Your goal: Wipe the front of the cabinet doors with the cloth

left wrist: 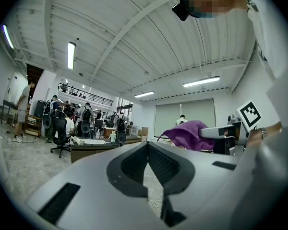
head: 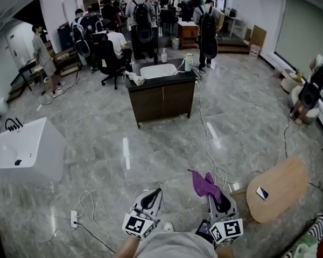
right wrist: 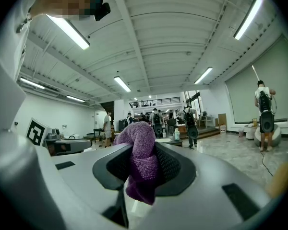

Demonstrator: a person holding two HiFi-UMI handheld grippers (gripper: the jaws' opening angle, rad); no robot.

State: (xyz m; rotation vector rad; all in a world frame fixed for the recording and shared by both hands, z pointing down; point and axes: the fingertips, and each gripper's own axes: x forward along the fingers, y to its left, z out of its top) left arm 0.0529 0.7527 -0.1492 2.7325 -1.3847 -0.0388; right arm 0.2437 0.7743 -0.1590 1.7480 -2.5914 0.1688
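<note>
Nearest the person, the left gripper (head: 152,195) is held low over the marble floor (head: 97,160), its fingers (left wrist: 129,166) closed tip to tip with nothing between them. Just beside it, the right gripper (head: 217,199) has its fingers (right wrist: 175,169) clamped on the purple cloth (head: 203,183). The cloth bunches up above the tips and hangs in a fold below them, well apart from the cabinet. A white power strip (head: 74,218) lies on the floor to the left with cables trailing from it. To the right stands a round wooden table (head: 282,176) with a phone (head: 262,193) lying near its left edge. Further left on the floor sits a white sink unit (head: 35,155) with a black tap (head: 12,124) at its back corner. Further off, in the middle of the floor, stands the dark cabinet (head: 162,100), its two front doors shut. A white basin (head: 158,70) is set into its worktop, its inside showing plain white. A bottle (head: 164,56) stands at the worktop's back edge, a pale green container (head: 188,62) at the right edge, and a pale bundle (head: 135,79) at the left front corner. Beyond are people, black office chairs and desks.
</note>
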